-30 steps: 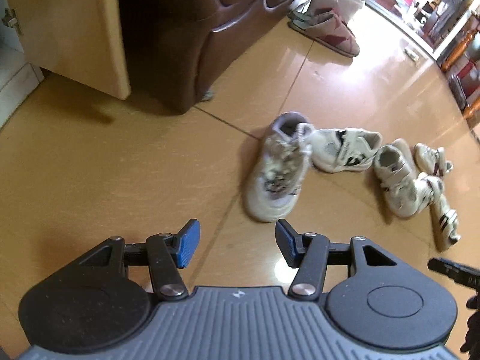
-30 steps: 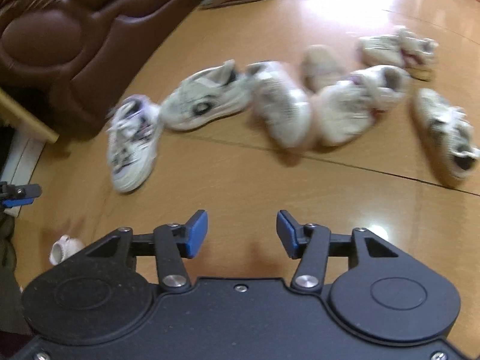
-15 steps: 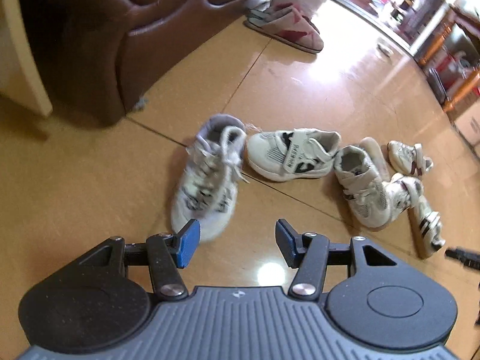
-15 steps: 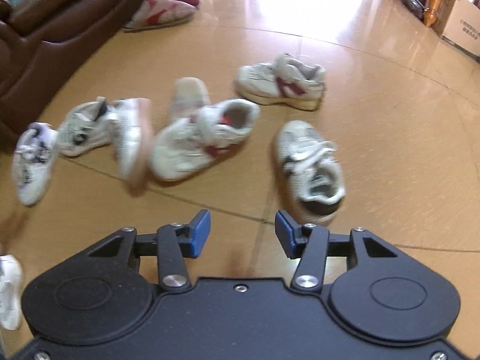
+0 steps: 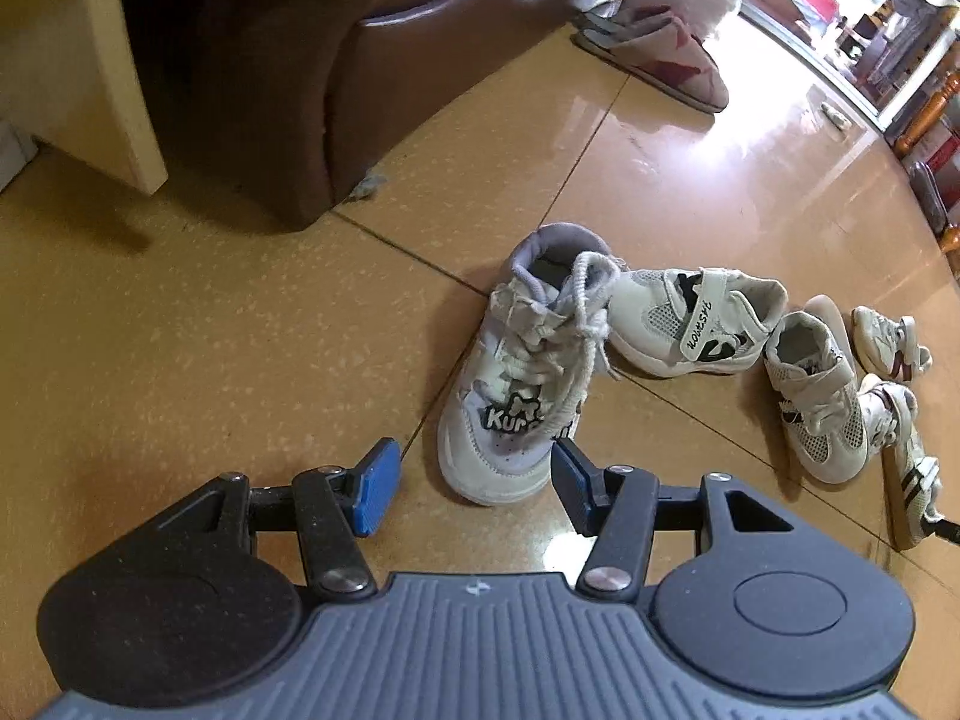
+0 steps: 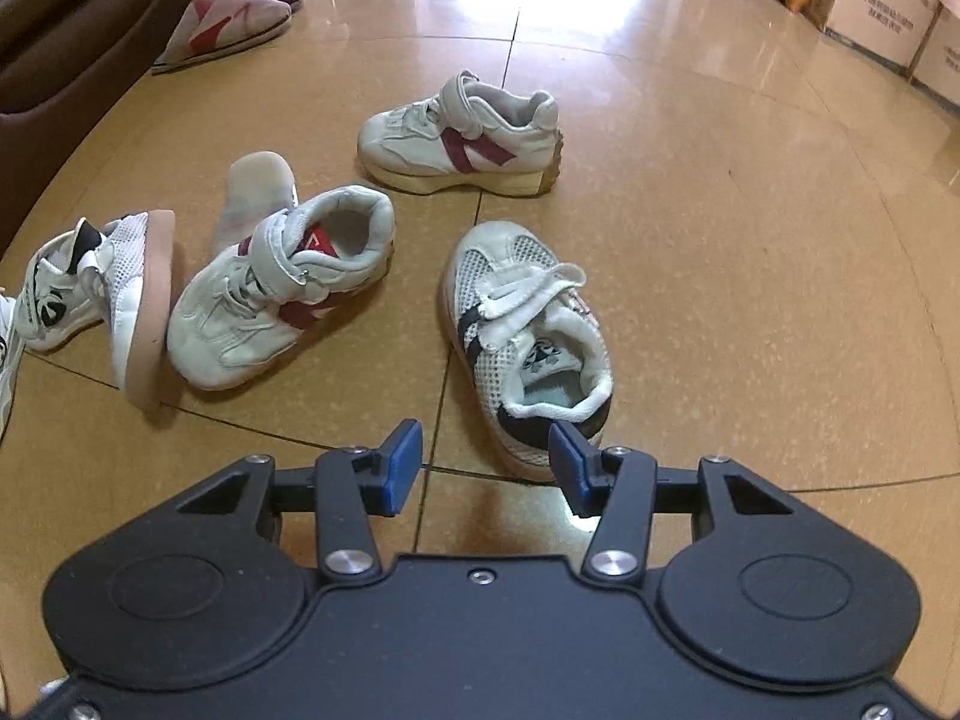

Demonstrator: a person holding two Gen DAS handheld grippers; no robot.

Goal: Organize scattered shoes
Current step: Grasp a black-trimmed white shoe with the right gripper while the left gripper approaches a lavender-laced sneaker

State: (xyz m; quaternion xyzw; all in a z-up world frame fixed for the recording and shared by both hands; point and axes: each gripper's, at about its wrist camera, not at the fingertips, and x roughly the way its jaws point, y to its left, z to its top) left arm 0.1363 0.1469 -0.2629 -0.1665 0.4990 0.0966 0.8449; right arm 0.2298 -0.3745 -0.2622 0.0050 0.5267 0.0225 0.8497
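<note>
Low in the left wrist view, the left gripper [image 5: 474,483] gapes wide and empty, the laced sneaker [image 5: 525,372] just beyond and right of centre, toe nearest, long axis running up-frame. The right gripper [image 6: 485,468], equally spread and empty, faces the navy-trimmed sneaker [image 6: 528,342], heel nearest at its right finger. Each hand has its own shoe close; the red-striped pair [image 6: 462,138] lies farther up-frame.

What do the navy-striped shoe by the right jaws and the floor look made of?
Navy-striped shoe: seemingly white open mesh with smooth synthetic or leather straps; the grid of holes shows. Floor: probably glazed tile; glossy glare, speckled tan surface, thin dark joint lines.
</note>
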